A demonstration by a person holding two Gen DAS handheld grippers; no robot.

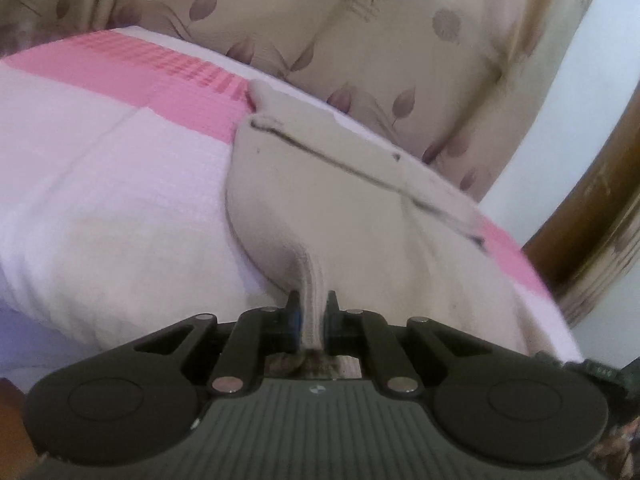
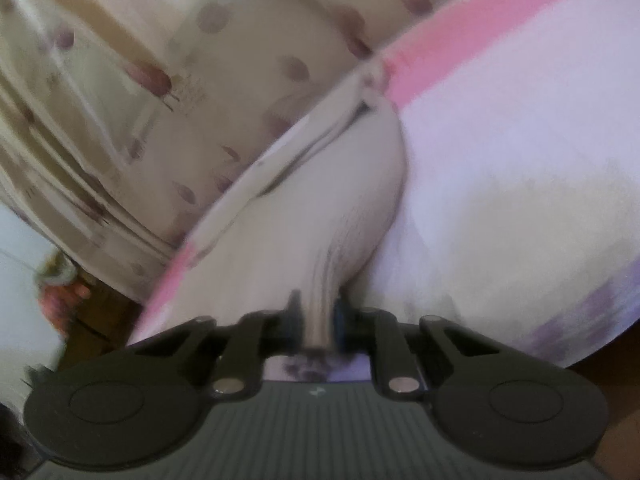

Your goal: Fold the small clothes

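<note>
Both tools are clenched on the same small garment. In the left wrist view, the left tool pinches a ribbed hem corner of a pale beige garment, which fans out ahead of the tool and lies on a pink and white checked bedspread. In the right wrist view, the right tool grips another ribbed corner of the garment in the same way.

The garment lies at the far edge of the bed, just before a floral curtain. A dark seam or zip line runs across its far part, roughly crosswise to the line each tool points along. Its body stretches away from both tools toward the curtain, so the near hem is the held edge and the far edge rests on the bedspread.

With both near corners in hand, the likely next move is to carry the hem forward, over toward the seam. Neither hand looks closer to it than the other.
</note>
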